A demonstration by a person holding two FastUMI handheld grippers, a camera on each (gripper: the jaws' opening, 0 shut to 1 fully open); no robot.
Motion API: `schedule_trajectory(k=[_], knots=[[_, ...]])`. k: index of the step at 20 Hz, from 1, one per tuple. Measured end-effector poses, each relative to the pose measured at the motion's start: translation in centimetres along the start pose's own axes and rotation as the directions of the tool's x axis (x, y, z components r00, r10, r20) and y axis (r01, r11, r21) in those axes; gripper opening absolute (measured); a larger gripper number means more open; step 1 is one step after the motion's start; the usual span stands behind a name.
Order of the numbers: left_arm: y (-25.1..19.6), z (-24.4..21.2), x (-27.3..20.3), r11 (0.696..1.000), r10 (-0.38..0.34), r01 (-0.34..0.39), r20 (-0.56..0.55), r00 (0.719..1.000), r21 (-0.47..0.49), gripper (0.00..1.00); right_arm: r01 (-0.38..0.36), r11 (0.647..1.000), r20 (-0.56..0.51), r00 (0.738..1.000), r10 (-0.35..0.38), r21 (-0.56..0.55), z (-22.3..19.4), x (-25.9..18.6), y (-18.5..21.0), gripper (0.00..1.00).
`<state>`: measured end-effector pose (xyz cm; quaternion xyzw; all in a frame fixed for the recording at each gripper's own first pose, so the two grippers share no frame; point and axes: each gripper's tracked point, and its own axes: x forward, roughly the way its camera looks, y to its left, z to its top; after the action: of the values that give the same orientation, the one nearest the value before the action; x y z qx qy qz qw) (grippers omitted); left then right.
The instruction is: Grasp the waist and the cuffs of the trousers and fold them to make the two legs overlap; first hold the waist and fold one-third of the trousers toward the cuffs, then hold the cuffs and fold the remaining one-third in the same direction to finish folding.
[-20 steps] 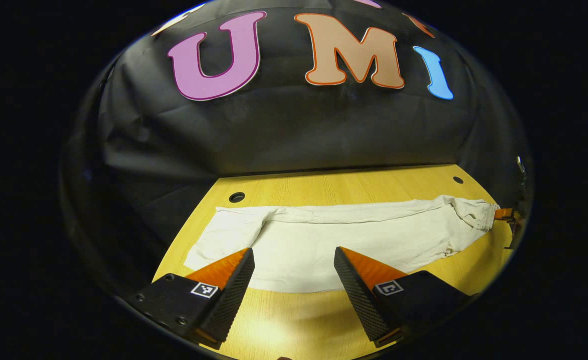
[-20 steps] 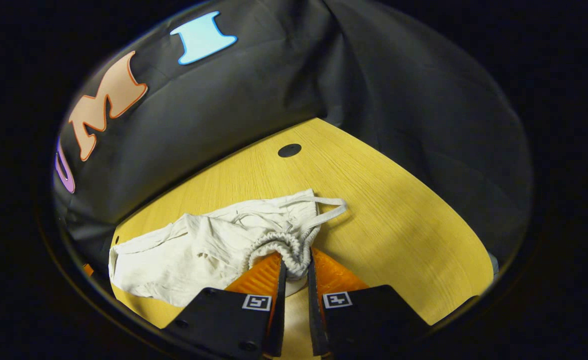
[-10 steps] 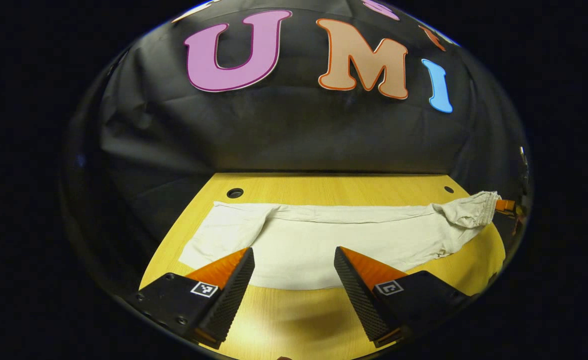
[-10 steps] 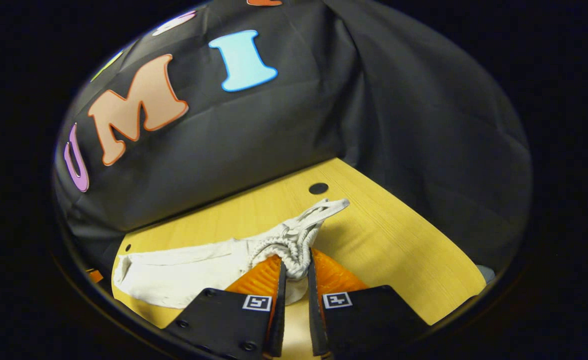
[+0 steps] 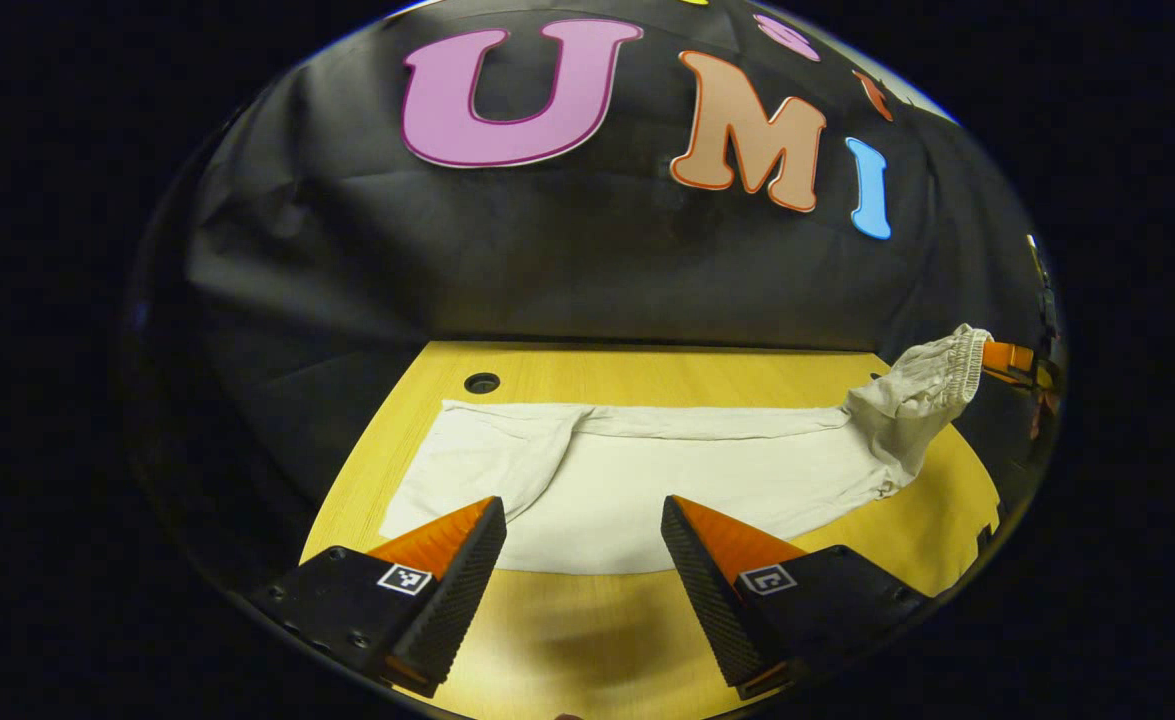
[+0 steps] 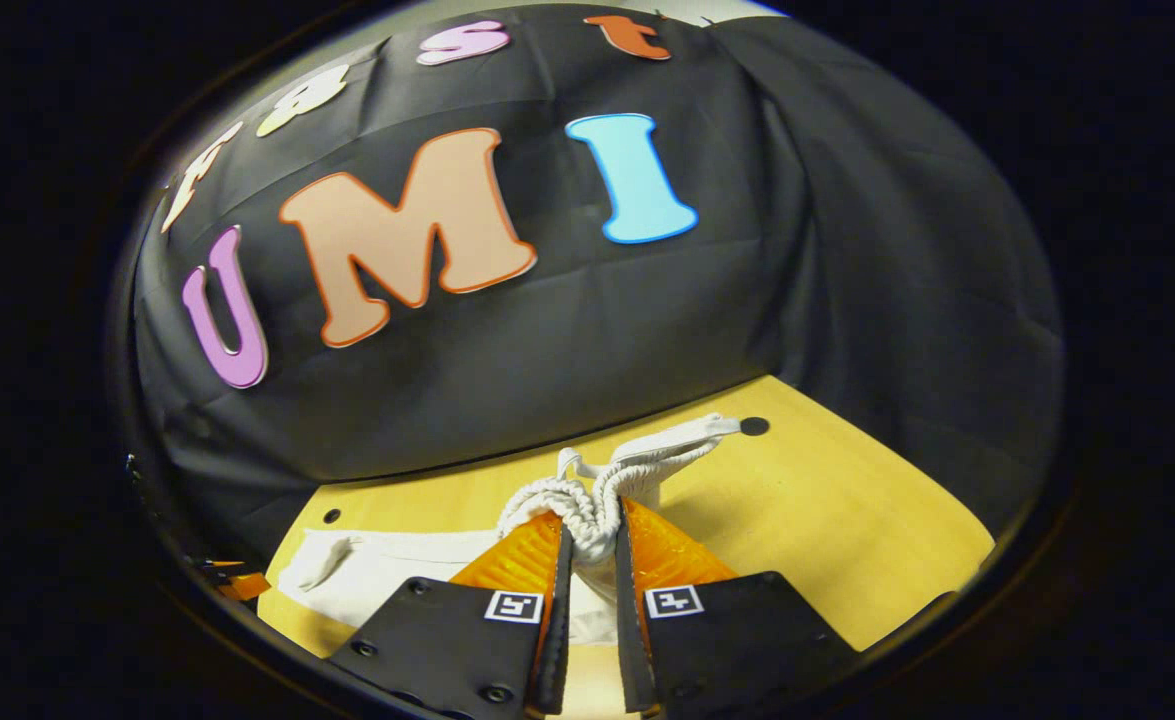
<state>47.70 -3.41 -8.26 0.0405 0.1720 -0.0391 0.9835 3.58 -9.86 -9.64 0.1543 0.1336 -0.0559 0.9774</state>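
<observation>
Cream trousers [image 5: 667, 480] lie on a yellow wooden table [image 5: 647, 365] against black cloth [image 5: 547, 260].

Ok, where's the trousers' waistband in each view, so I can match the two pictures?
Left gripper view: the waistband is at the far right edge, lifted off the table, held by the right tongs.
Right gripper view: the waistband is at bottom centre, bunched between the right tongs.
Shared landmark: the round hole in the table by the cuffs.
</observation>
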Motion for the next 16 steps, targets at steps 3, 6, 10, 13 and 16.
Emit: schedule_trajectory(k=[3, 6, 10, 13, 16], knots=[[2.9, -0.7, 0.2, 0.999, 0.024, -0.024, -0.004, 1.000, -0.048, 0.95, -0.088, 0.995, -0.026, 0.996, 0.087, -0.041, -1.4, -2.2, -0.1, 0.23], [5.9, -1.5, -0.1, 0.995, 0.054, -0.055, -0.012, 0.998, -0.083, 0.96, -0.171, 0.983, -0.081, 0.983, 0.166, -0.063, -3.5, -4.2, -0.1, 0.23], [9.8, -2.9, 1.1, 0.989, 0.091, -0.094, -0.032, 0.995, -0.113, 0.96, -0.217, 0.970, -0.154, 0.968, 0.199, -0.109, -4.8, -4.3, 1.1, 0.23], [11.7, -4.1, 2.5, 0.986, 0.110, -0.116, -0.054, 0.992, -0.119, 0.96, -0.231, 0.963, -0.197, 0.959, 0.201, -0.140, -4.1, -4.7, 0.7, 0.24], [13.2, -4.8, 4.0, 0.983, 0.117, -0.124, -0.065, 0.991, -0.135, 0.96, -0.254, 0.958, -0.248, 0.944, 0.217, -0.131, -3.4, -5.5, 0.0, 0.36]])
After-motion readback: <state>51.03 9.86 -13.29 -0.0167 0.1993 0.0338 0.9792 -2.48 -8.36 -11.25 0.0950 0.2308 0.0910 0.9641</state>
